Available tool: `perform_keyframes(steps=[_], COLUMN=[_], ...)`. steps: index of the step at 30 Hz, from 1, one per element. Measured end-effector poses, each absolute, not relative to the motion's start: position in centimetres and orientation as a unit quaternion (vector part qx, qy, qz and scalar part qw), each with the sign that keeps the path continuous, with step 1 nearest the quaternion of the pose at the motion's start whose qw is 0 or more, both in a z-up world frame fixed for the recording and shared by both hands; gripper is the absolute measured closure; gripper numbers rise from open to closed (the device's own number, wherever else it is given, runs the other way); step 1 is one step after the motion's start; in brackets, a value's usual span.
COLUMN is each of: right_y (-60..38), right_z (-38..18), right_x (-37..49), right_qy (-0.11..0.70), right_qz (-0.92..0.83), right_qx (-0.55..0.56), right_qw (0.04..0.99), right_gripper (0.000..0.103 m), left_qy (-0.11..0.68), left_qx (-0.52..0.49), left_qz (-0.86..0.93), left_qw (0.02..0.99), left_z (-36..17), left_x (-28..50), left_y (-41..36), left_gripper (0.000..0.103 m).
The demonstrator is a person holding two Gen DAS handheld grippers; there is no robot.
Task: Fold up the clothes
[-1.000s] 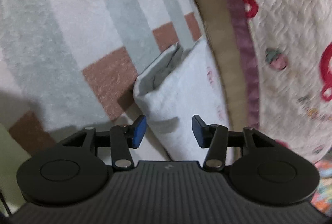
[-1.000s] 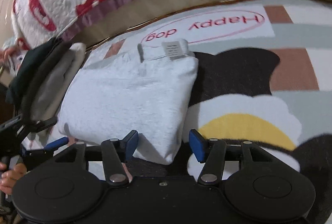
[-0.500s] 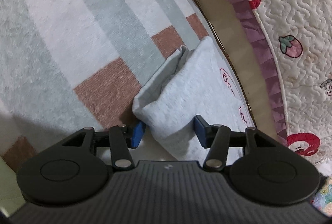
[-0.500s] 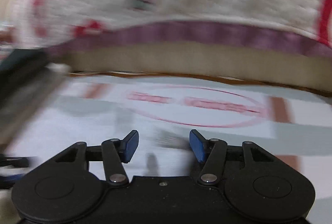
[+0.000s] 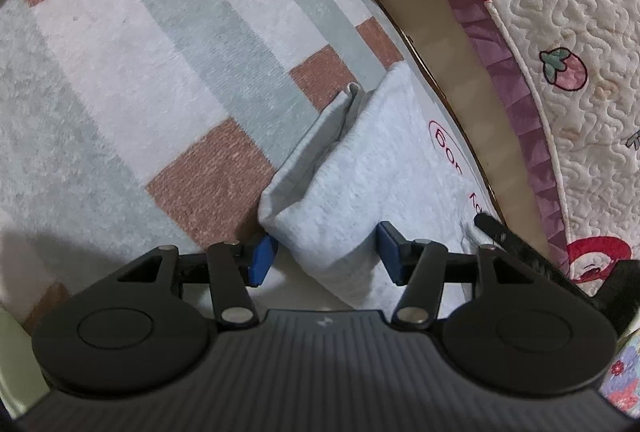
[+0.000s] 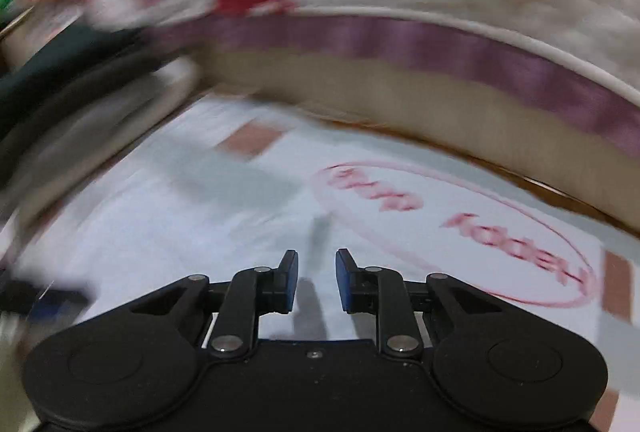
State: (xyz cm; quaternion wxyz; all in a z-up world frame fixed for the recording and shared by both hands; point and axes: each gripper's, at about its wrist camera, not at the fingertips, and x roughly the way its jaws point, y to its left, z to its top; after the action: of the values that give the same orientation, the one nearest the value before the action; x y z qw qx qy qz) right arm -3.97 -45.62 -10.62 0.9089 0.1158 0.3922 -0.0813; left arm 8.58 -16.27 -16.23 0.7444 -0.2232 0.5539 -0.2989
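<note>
Currently I have the folded grey garment [image 5: 360, 192] lying on the patterned rug [image 5: 140, 72], close against the quilted bed edge [image 5: 560, 32] on its right. Its long axis runs from the near end, at my left gripper [image 5: 324, 252], away toward the far right along the bed.

1. Left gripper: jaws moderately wide and just opening further. The garment's near corner sits between the blue pads [image 5: 262, 258]; I see no pad pressing on it.
2. Right gripper [image 6: 316, 280]: jaws narrow, just closing, with nothing between them. Its view is blurred and shows printed rug ahead; I cannot place the garment there.

In my judgement, the left hand is nearer for the next grasp.
</note>
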Motion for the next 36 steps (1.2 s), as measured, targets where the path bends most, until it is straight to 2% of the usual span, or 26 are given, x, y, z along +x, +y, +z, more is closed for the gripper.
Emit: perform_keyframes(steps=[6, 13, 16, 17, 18, 24, 29, 30, 32, 34, 35, 36], right_y=[-42.9, -43.9, -44.8, -44.9, -44.6, -44.8, -44.7, -45.2, -47.0, -48.1, -47.9, -47.6], right_z=[-12.2, -11.8, -11.8, -11.9, -12.0, -9.9, -11.3, -11.5, -11.5, -10.3, -10.0, -9.7], right_x=[-0.4, -0.2, 0.4, 0.6, 0.9, 0.3, 1.0, 0.7, -0.8, -4.5, -6.8, -9.1], right_qy=[0.436, 0.439, 0.440, 0.440, 0.441, 0.397, 0.419, 0.419, 0.412, 0.375, 0.359, 0.341], right_qz=[-0.040, -0.009, 0.004, 0.008, 0.012, -0.033, -0.064, -0.101, -0.169, -0.202, -0.202, -0.201], right_qx=[0.044, 0.046, 0.079, 0.084, 0.073, 0.045, 0.039, 0.041, 0.078, 0.171, 0.219, 0.266], right_qw=[0.898, 0.897, 0.895, 0.894, 0.894, 0.916, 0.905, 0.902, 0.892, 0.888, 0.885, 0.879], right_gripper=[0.076, 0.078, 0.073, 0.077, 0.097, 0.102, 0.103, 0.102, 0.091, 0.087, 0.076, 0.047], left_qy=[0.550, 0.552, 0.551, 0.551, 0.552, 0.547, 0.542, 0.547, 0.562, 0.577, 0.585, 0.593], left_qx=[-0.216, -0.217, -0.212, -0.213, -0.214, -0.213, -0.198, -0.203, -0.231, -0.264, -0.282, -0.308], left_qz=[-0.304, -0.304, -0.304, -0.304, -0.304, -0.307, -0.305, -0.301, -0.291, -0.283, -0.281, -0.278], left_qw=[0.747, 0.746, 0.748, 0.747, 0.746, 0.749, 0.758, 0.755, 0.739, 0.719, 0.707, 0.690], left_z=[-16.2, -16.2, -16.0, -16.0, -16.1, -16.0, -15.9, -16.0, -16.4, -16.9, -17.2, -17.8], left_x=[8.7, 8.6, 8.5, 8.5, 8.5, 8.6, 8.4, 8.4, 8.4, 8.5, 8.5, 8.6], left_y=[-16.5, -16.4, -16.5, -16.5, -16.5, -16.5, -16.6, -16.4, -15.5, -14.4, -13.8, -13.3], left_gripper=[0.048, 0.048, 0.048, 0.048, 0.048, 0.048, 0.045, 0.043, 0.043, 0.045, 0.045, 0.047])
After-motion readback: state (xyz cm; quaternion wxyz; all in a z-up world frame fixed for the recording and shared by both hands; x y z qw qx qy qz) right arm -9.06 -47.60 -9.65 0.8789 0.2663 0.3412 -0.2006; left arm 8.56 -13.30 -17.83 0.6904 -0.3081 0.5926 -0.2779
